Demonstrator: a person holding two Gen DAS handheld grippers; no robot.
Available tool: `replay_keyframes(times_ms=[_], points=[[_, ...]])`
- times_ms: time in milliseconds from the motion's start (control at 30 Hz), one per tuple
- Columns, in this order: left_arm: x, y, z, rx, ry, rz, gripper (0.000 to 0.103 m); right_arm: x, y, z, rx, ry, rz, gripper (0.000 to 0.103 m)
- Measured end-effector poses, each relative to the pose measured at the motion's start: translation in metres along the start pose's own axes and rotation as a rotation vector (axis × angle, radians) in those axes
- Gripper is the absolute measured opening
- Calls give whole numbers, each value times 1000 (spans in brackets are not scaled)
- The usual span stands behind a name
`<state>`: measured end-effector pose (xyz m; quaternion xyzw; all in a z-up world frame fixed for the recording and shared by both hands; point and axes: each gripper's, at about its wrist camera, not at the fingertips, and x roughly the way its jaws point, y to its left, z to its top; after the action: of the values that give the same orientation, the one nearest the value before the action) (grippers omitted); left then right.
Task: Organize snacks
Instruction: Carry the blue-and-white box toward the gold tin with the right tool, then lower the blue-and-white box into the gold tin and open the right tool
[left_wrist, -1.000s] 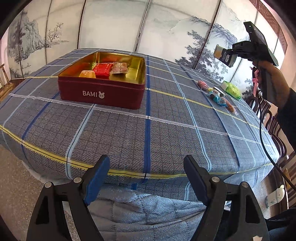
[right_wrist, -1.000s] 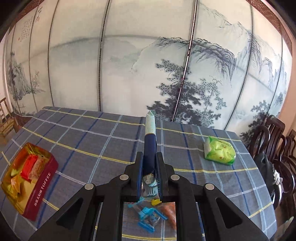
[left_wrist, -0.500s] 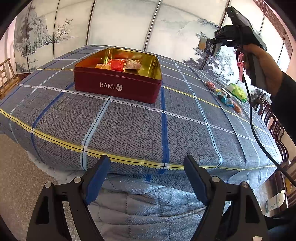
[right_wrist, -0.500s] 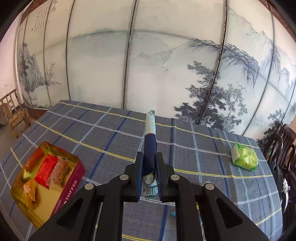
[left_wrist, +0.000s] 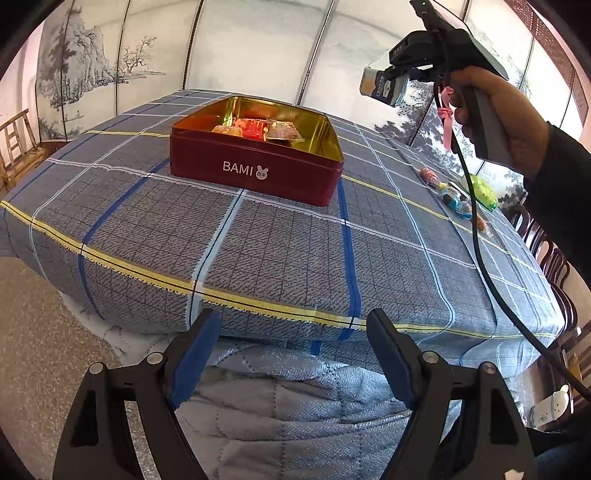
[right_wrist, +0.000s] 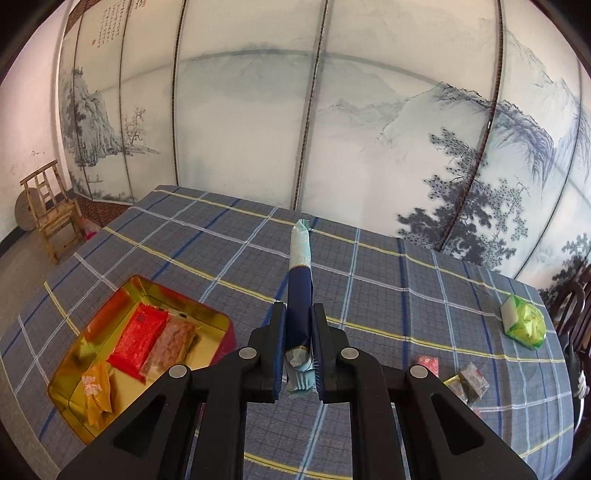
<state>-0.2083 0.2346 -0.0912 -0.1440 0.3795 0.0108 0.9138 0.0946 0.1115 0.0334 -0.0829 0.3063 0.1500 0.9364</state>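
1. Snack bar (right_wrist: 300, 291), navy and teal, sits clamped in my right gripper (right_wrist: 298, 345) above the table (right_wrist: 388, 295); its rear end is hidden between the pads.
2. My left gripper (left_wrist: 291, 354) stands wide and empty at the table's near edge.
3. Tin (left_wrist: 258, 168) contents are partly hidden by its wall.

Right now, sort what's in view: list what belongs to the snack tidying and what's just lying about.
Belongs to the job:
- red tin
- snacks in the tin
- blue snack bar, clamped in the right gripper
- green packet
- loose snacks on the cloth
- left gripper, open and holding nothing

Just lying about:
- wooden chair
- painted screen
- dark chairs
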Motion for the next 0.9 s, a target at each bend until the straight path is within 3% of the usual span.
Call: replay_keyframes(times_ms=[533, 900], points=[[-5, 26, -10, -62, 8, 26, 78, 19, 79, -23, -56, 71, 117, 14], [-1, 30, -13, -74, 17, 27, 78, 15, 116, -67, -87, 143, 241, 14]])
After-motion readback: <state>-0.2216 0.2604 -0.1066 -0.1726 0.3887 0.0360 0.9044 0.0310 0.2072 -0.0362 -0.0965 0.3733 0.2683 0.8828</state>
